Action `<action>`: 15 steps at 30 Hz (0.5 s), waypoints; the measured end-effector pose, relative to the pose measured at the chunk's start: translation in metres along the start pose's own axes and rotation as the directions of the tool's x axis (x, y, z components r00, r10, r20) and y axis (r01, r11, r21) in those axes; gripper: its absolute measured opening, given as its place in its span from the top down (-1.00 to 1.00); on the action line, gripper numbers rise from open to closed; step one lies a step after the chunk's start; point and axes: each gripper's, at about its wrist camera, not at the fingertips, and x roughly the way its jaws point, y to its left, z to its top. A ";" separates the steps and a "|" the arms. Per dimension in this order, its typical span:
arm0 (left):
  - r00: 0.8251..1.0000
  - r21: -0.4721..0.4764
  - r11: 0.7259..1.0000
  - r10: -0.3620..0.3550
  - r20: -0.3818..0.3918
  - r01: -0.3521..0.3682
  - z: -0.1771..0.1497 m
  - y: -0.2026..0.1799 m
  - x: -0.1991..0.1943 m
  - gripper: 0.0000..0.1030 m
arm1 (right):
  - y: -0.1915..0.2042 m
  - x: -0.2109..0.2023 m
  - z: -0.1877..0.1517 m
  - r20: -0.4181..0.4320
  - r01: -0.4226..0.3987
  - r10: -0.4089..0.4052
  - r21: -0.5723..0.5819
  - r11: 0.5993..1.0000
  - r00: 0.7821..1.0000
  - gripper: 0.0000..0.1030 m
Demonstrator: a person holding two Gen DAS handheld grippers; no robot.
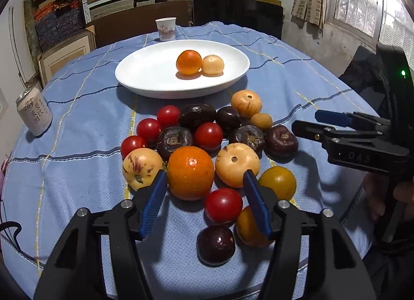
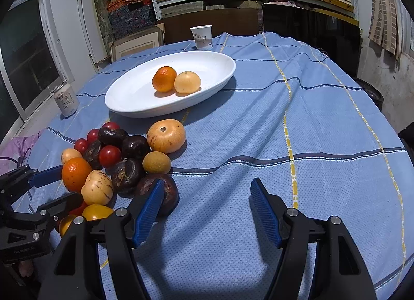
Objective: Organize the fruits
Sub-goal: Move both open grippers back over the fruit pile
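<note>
Glossy round orange [image 1: 190, 172] sits between ribbed blue left claw [image 1: 204, 186] pads

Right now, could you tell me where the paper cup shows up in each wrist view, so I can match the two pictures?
Left wrist: the paper cup stands top centre, just left of the middle, behind the white plate.
Right wrist: the paper cup stands top centre, behind the plate's far right end.
Shared landmark: the plate, which holds an orange and a pale fruit side by side.
</note>
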 end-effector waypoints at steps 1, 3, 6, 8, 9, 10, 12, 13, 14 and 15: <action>1.000 -0.015 1.000 -0.002 0.000 0.002 0.001 0.002 0.001 -0.24 | 0.000 0.000 0.000 0.000 -0.001 0.001 0.000 1.000 1.000 -0.36; 1.000 -0.037 0.999 -0.013 -0.002 0.013 0.002 0.005 0.004 -0.49 | 0.000 0.000 0.000 0.002 -0.003 0.003 0.001 1.000 1.000 -0.36; 1.000 -0.061 0.998 -0.019 -0.019 0.018 0.002 0.008 0.011 -0.64 | -0.001 0.000 0.000 0.005 -0.005 0.005 0.005 1.000 1.000 -0.36; 0.999 -0.078 0.996 -0.036 -0.021 0.034 0.003 0.011 0.011 -0.59 | -0.002 -0.001 0.000 0.006 -0.010 0.010 0.008 1.000 1.000 -0.36; 0.999 -0.083 0.996 -0.043 -0.017 0.041 0.003 0.012 0.010 -0.46 | -0.002 -0.001 0.000 0.006 -0.011 0.011 0.009 1.000 1.000 -0.36; 0.999 -0.088 0.995 -0.050 -0.010 0.049 0.003 0.012 0.009 -0.38 | -0.002 0.000 0.000 0.005 -0.012 0.012 0.009 1.000 1.000 -0.36; 0.999 -0.093 0.995 -0.047 0.012 0.048 0.005 0.014 0.004 -0.04 | -0.002 0.000 -0.001 0.005 -0.013 0.013 0.008 1.000 1.000 -0.36; 0.999 -0.095 0.994 -0.047 0.014 0.048 0.005 0.016 0.003 -0.01 | -0.002 0.000 -0.001 0.005 -0.013 0.013 0.009 1.000 1.000 -0.36; 0.999 -0.099 0.994 -0.052 0.012 0.053 0.006 0.017 0.003 0.03 | -0.002 0.000 -0.001 0.006 -0.013 0.013 0.009 1.000 1.000 -0.36; 0.999 -0.105 0.993 -0.045 0.015 0.047 0.005 0.018 0.002 0.20 | -0.002 0.000 -0.001 0.006 -0.013 0.013 0.009 1.000 1.000 -0.36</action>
